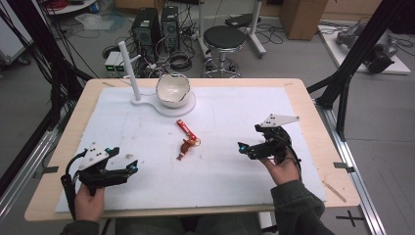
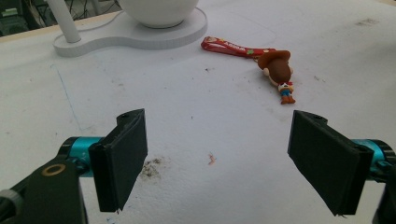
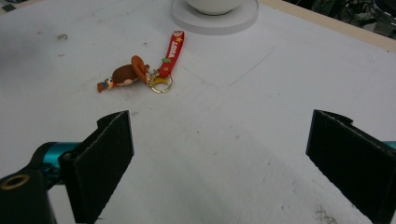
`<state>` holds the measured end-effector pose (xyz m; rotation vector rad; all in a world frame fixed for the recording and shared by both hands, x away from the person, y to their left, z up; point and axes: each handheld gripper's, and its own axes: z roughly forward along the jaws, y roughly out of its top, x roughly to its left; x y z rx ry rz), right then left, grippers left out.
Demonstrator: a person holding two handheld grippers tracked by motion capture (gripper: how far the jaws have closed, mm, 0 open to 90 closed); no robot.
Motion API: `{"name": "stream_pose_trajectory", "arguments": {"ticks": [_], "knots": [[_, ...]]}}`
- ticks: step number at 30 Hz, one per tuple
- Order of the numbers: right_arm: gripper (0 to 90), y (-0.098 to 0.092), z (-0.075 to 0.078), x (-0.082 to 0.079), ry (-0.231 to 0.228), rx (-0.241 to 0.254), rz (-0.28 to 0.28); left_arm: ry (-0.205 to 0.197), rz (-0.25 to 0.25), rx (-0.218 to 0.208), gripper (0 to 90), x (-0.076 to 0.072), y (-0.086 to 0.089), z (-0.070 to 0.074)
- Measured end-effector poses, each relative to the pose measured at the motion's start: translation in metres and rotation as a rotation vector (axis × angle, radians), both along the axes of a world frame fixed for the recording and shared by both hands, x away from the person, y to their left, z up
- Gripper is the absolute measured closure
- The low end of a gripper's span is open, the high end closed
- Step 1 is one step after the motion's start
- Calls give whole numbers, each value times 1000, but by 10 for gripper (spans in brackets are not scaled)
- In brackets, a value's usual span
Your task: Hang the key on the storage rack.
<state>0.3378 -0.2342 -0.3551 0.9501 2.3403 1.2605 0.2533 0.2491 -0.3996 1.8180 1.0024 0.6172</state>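
I take the keychain (image 1: 187,140) as my landmark: it lies flat near the middle of the white sheet (image 1: 230,171) that covers the worktop (image 1: 303,93). It is a small glossy figure, brown and rounded, with a little blue and red at its feet, joined by a thin gold ring to a flat red strap printed with pale lettering I cannot read. Nothing touches it.

My left tongs (image 1: 125,169) sit toward the near edge, well left of the keychain, jaws spread wide and empty; the pads are flat, matte black slabs on teal posts. My right tongs (image 1: 244,148) rest on the other side of the keychain, also gaping wide with nothing between them.

Beyond the keychain, touching nothing else, stands a white bowl (image 1: 172,89) with a jagged, eggshell-like rim, seated on a flat white base (image 1: 147,103) that also carries a slim white post. In both gripper views the bowl's top is cut off. The sheet looks matte and scuffed, with a dark smudge (image 2: 152,169) just ahead of my left tongs.
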Motion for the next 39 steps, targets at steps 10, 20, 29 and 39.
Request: {"name": "stream_pose_trajectory", "arguments": {"ticks": [10, 20, 29, 39], "knots": [[68, 24, 15, 15, 21, 25, 22, -2, 1, 3, 204, 0, 0, 0], [69, 46, 25, 29, 16, 30, 48, -3, 6, 4, 204, 0, 1, 0], [107, 68, 25, 48, 46, 22, 56, -2, 0, -3, 204, -1, 1, 0], [160, 99, 34, 70, 52, -38, 96, -3, 2, -1, 204, -1, 1, 0]]}}
